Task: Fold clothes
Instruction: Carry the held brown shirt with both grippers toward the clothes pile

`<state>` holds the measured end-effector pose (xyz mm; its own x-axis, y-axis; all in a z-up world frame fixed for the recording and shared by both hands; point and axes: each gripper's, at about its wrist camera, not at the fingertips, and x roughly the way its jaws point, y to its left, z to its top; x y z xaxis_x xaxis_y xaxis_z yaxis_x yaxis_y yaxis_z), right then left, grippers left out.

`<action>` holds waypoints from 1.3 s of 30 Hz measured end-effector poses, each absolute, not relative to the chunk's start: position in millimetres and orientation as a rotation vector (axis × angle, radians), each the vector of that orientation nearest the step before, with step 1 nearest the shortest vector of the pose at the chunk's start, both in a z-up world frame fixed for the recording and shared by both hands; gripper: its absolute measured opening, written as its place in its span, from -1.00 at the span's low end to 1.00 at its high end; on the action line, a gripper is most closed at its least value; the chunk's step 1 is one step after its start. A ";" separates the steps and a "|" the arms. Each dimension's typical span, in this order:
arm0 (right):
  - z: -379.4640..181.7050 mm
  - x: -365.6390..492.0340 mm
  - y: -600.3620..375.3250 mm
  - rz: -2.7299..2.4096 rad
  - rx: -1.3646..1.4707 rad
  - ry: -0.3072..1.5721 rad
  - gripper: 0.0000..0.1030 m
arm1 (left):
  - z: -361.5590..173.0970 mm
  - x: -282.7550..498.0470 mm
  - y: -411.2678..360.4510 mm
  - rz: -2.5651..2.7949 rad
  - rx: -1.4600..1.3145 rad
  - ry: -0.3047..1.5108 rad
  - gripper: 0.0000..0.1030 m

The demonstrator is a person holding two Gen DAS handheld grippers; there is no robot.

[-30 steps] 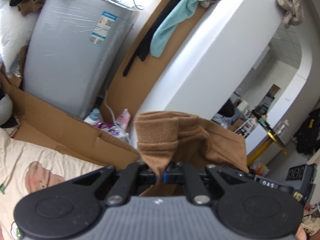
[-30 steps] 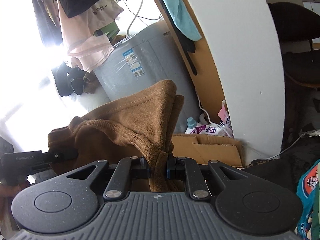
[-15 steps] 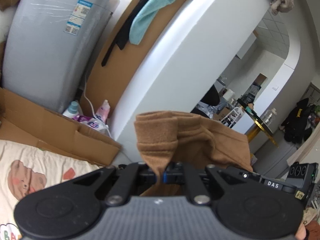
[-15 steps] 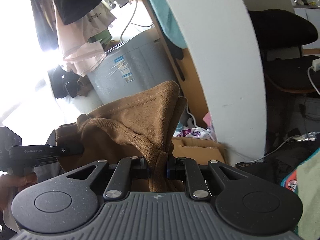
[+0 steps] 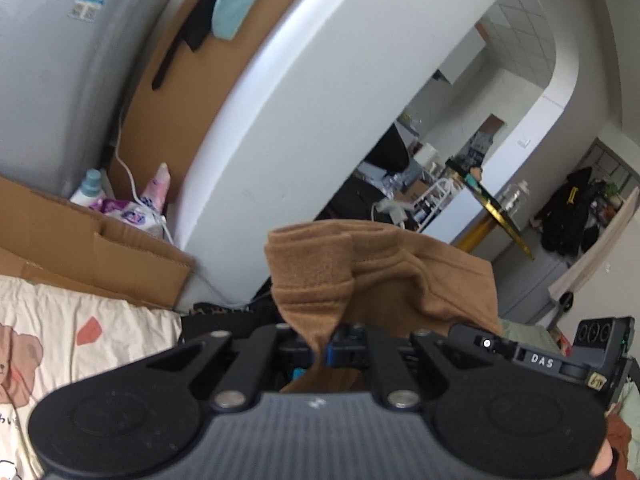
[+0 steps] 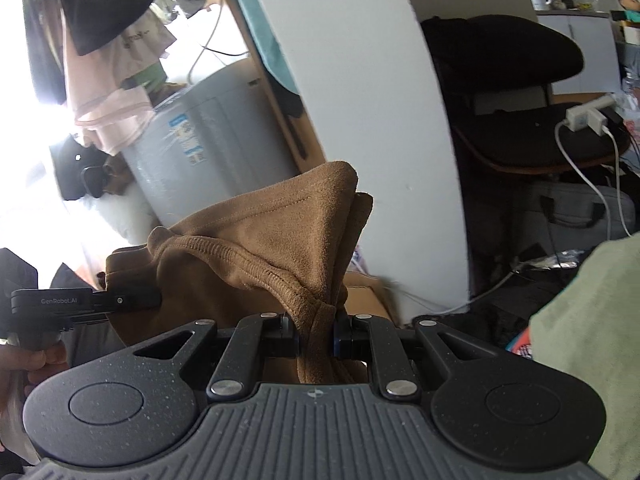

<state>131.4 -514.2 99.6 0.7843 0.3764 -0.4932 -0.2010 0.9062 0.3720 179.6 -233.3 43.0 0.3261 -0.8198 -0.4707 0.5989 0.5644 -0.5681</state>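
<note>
A brown fleece garment [image 5: 384, 276] hangs in the air between both grippers. My left gripper [image 5: 320, 354] is shut on one bunched edge of it, and the cloth rises in a fold just beyond the jaws. My right gripper [image 6: 316, 336] is shut on another bunched edge with a stitched hem [image 6: 256, 264]. In the right wrist view the left gripper [image 6: 80, 304] shows at the left edge against the same brown garment [image 6: 248, 240], with a hand under it. In the left wrist view the right gripper's body [image 5: 540, 356] shows at the right behind the cloth.
A white curved wall [image 5: 304, 92] stands straight ahead, with a grey appliance [image 5: 48, 80] and cardboard [image 5: 100, 248] to its left. A printed cream bedsheet [image 5: 80, 320] lies lower left. A black chair [image 6: 520, 80] and cables are on the right. A green cloth [image 6: 592, 340] lies at the right edge.
Both grippers have swung to the right with the brown garment held between them, and dipped a little. The grey appliance has slid left in both views; chair and green cloth came into view.
</note>
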 end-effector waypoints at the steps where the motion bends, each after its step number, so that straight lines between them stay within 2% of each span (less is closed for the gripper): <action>1: 95.4 132.3 -517.3 0.308 0.310 0.597 -0.73 | 39.7 180.9 -238.2 -0.955 -0.318 0.812 -0.90; 12: 37.0 155.9 -541.5 0.197 0.321 0.641 -0.73 | -5.2 200.0 -279.1 -1.038 -0.258 0.838 -0.90; 31: -81.8 189.7 -586.4 0.039 0.327 0.694 -0.73 | -132.6 236.1 -337.4 -1.224 -0.263 0.951 -0.90; 39: -123.7 203.6 -601.3 0.006 0.365 0.722 -0.73 | -168.0 246.8 -352.2 -1.251 -0.266 0.971 -0.90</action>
<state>203.6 -601.3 -123.7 0.7533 0.1302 -0.6446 0.1189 0.9371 0.3282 246.8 -352.2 -168.0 -0.0063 -0.8822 -0.4709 0.6746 0.3438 -0.6532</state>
